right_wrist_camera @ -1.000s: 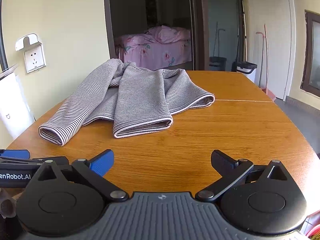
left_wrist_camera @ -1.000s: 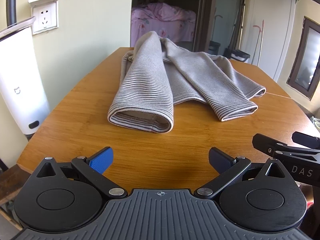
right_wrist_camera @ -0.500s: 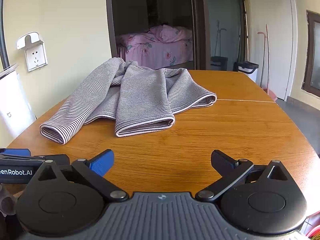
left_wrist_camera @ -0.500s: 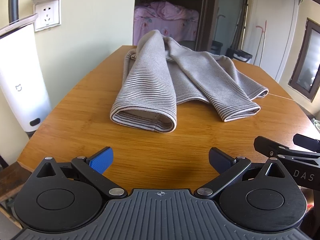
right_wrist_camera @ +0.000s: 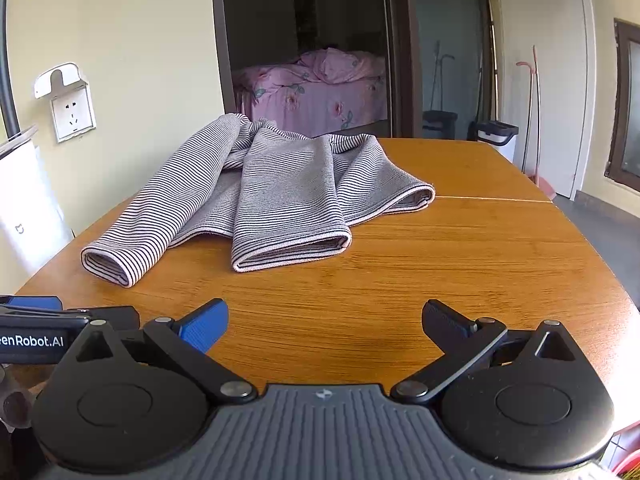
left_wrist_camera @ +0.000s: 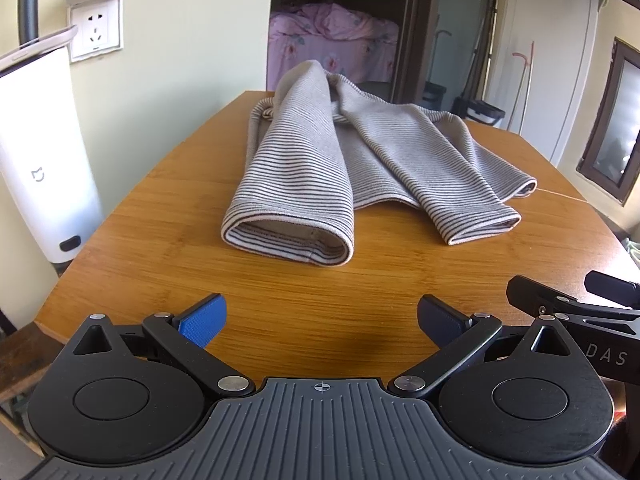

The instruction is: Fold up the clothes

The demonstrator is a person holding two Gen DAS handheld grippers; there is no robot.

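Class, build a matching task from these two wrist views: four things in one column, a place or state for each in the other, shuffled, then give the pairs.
Things
1. striped garment
2. left gripper
3. wall socket
4. white appliance

Places or states
A. open, holding nothing
B. standing beside the table's left edge
C. lying on the wooden table
D. fixed to the wall

Pairs: 1-C, 2-A, 3-D, 4-B

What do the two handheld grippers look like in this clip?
Both match: black linkage arms with silver pivot pins, round black discs and a ribbed grey body. On the left gripper and the right gripper, one finger pad is bright blue, the other dark. Side lettering reads "DAS" and "enRobot.AI".
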